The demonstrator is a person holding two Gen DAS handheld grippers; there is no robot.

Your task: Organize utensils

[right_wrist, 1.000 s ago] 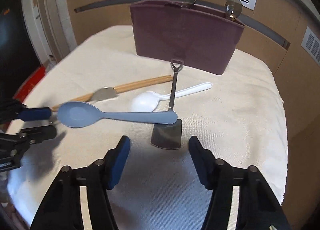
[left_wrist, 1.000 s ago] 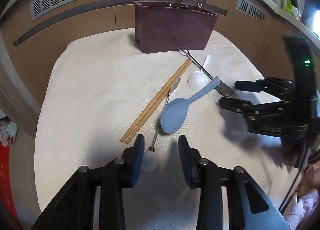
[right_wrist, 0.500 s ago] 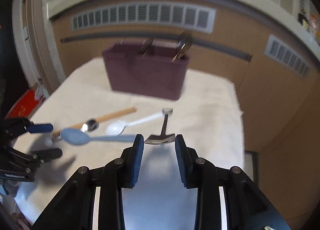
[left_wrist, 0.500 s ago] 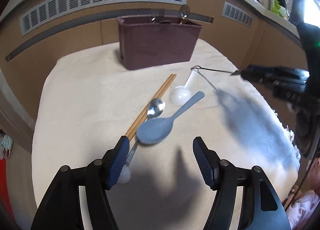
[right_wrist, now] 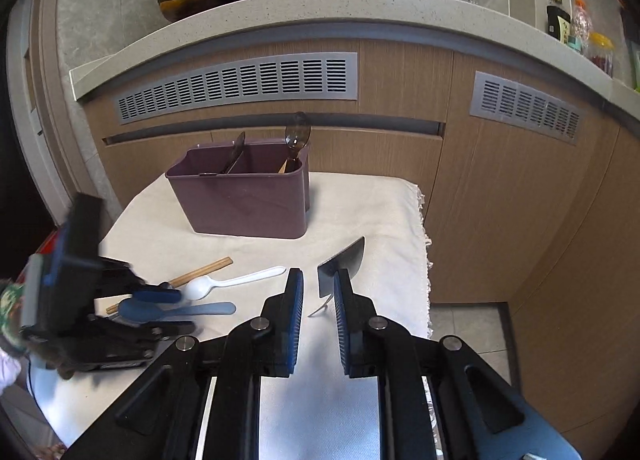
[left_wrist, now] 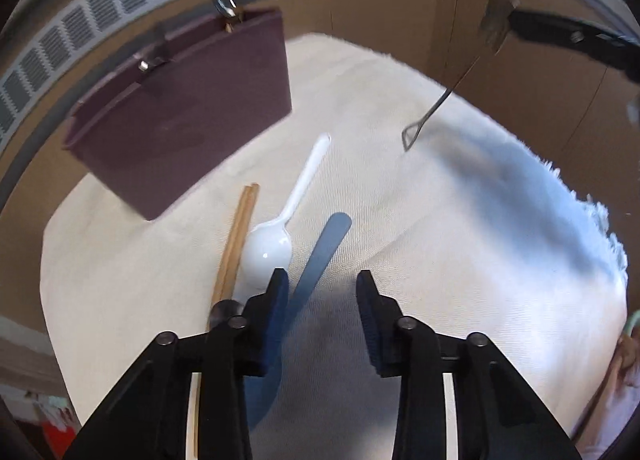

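Note:
My left gripper (left_wrist: 322, 292) straddles the handle of the blue spoon (left_wrist: 320, 252) lying on the cloth. Its jaws are closing, and the right pad stands clear of the handle. The spoon's bowl lies under the left finger. Off the table, my right gripper (right_wrist: 318, 280) is shut on the blade of a metal spatula (right_wrist: 344, 264), its jaws still closing. The spatula's handle (left_wrist: 440, 100) hangs down towards the cloth. A white plastic spoon (left_wrist: 268, 248) and wooden chopsticks (left_wrist: 236, 240) lie left of the blue spoon. The maroon utensil holder (right_wrist: 248, 204) stands at the back.
The table wears a cream cloth (left_wrist: 460, 260) with a fringed right edge (right_wrist: 424, 260). A metal spoon (right_wrist: 298, 136) and a dark utensil (right_wrist: 236, 152) stand in the holder. A small metal spoon (right_wrist: 166, 284) lies by the chopsticks. Wooden cabinet fronts with vents rise close behind.
The right gripper closed on the spatula's blade and lifted it off the cloth. The left gripper moved forward over the blue spoon's handle, rolled, and its jaws widened, then narrowed.

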